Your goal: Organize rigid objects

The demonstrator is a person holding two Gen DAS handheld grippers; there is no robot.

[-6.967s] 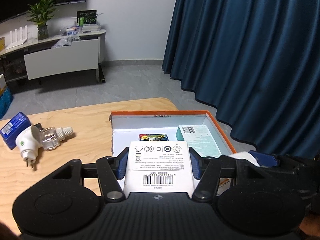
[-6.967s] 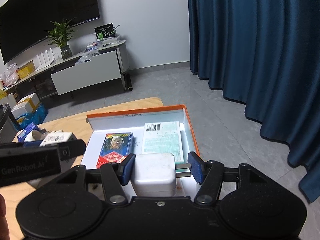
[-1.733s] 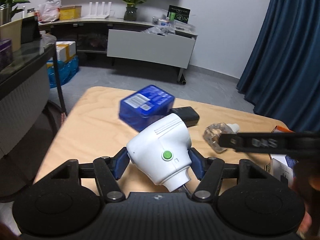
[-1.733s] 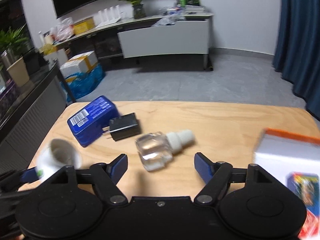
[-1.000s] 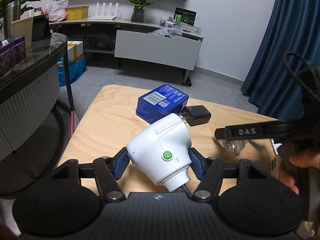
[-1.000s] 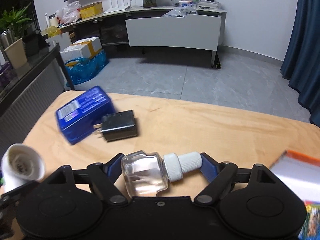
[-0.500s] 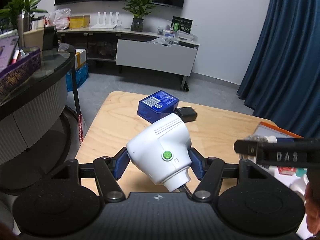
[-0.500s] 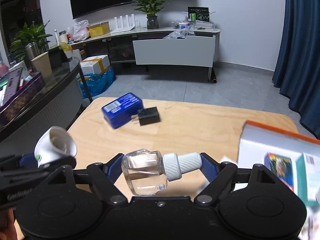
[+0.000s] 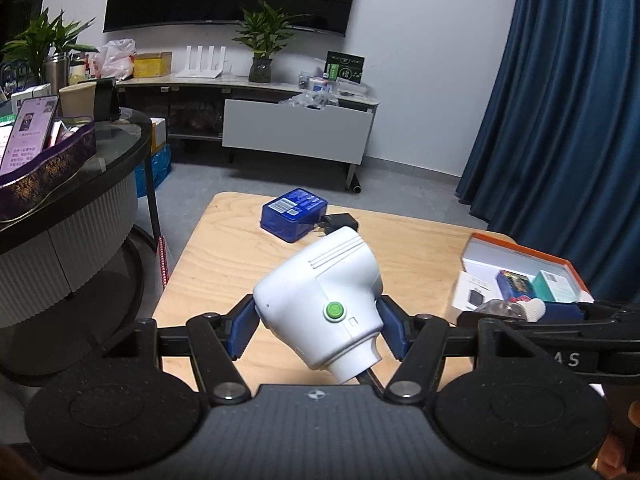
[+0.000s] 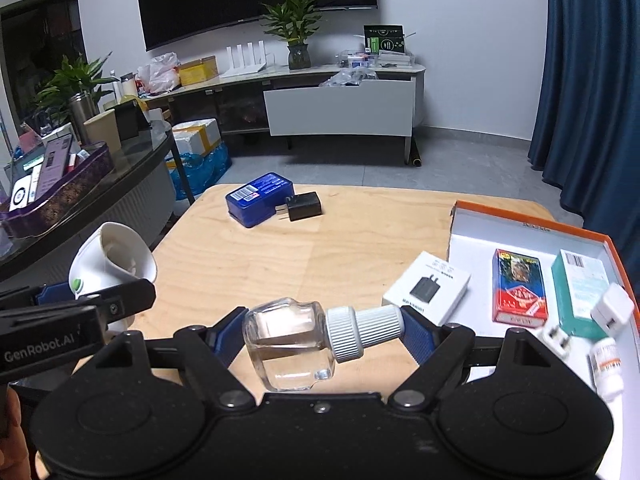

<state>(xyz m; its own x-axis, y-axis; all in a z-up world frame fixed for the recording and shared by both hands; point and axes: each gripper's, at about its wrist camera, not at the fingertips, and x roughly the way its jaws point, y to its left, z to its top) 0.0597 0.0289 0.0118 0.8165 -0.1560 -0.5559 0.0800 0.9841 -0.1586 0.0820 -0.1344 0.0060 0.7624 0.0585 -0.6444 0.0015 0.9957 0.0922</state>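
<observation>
Plainly, left gripper (image 9: 318, 330): clamped on white plug-in device (image 9: 320, 304), carried clear.
Right gripper (image 10: 322, 338): clamped lengthwise on glass bottle (image 10: 290, 344), bound for orange-rimmed box (image 10: 536, 224).

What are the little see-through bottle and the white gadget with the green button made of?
The bottle looks like clear glass or hard plastic: see-through, with liquid inside and a ribbed, matte white plastic cap. The white gadget looks like smooth moulded plastic, softly glossy, with ridges on top.

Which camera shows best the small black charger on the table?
The right wrist view: the black charger lies whole, prongs toward the blue box. In the left wrist view the white device hides most of it.
</observation>
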